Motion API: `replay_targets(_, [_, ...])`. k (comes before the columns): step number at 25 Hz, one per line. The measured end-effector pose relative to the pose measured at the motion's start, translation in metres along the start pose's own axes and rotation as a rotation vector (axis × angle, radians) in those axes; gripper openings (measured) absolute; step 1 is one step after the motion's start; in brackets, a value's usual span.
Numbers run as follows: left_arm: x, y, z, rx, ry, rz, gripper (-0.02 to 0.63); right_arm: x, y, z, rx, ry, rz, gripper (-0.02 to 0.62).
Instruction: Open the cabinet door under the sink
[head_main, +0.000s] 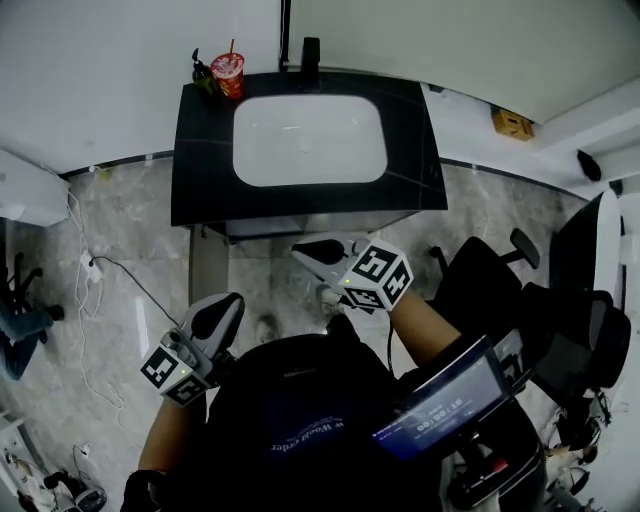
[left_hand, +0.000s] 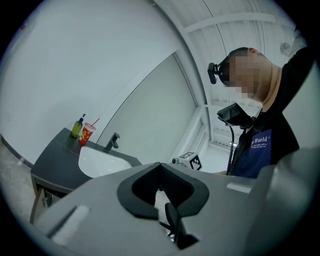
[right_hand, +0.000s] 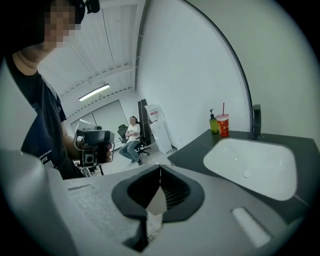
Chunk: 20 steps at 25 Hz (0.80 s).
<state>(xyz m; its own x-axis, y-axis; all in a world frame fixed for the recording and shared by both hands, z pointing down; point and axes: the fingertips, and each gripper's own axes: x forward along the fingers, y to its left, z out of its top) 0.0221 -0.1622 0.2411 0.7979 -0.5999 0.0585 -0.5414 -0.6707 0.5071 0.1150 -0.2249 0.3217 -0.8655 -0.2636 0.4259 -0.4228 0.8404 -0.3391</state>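
The sink unit has a black counter with a white basin set in it. Its grey cabinet front shows as a thin strip under the counter's near edge; no door handle is visible. My right gripper is held up just in front of that strip, with its jaws shut and nothing between them. My left gripper hangs lower left, away from the unit, jaws closed together and empty. Both gripper views look over the counter top, not at the door.
A red cup with a straw, a green bottle and a black faucet stand at the counter's back. A tan upright panel stands below the counter's left front corner. Black office chairs are at the right, cables on the left floor.
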Motion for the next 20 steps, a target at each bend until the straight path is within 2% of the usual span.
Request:
replay_targets(4, [-0.028,0.004,0.017,0.034,-0.022,-0.011,0.002,0.002,0.021,0.011,-0.001,-0.039,-0.045,0.004])
replay_targets(8, [-0.054,0.001,0.039,0.016,-0.063,-0.035,0.002,0.002,0.049,0.023,-0.010,-0.078,-0.076,0.003])
replay_targets(11, [-0.066,-0.001,0.044,0.006,-0.054,-0.051,0.003,-0.003,0.066,0.034,-0.035,-0.105,-0.096,0.003])
replay_targets(15, [-0.067,-0.004,0.050,0.048,-0.029,-0.042,0.002,-0.014,0.078,0.048,-0.089,-0.128,-0.096,0.003])
replay_targets(20, [-0.051,-0.033,0.068,0.094,-0.095,-0.016,0.003,-0.054,0.078,0.063,-0.142,-0.167,-0.074,0.003])
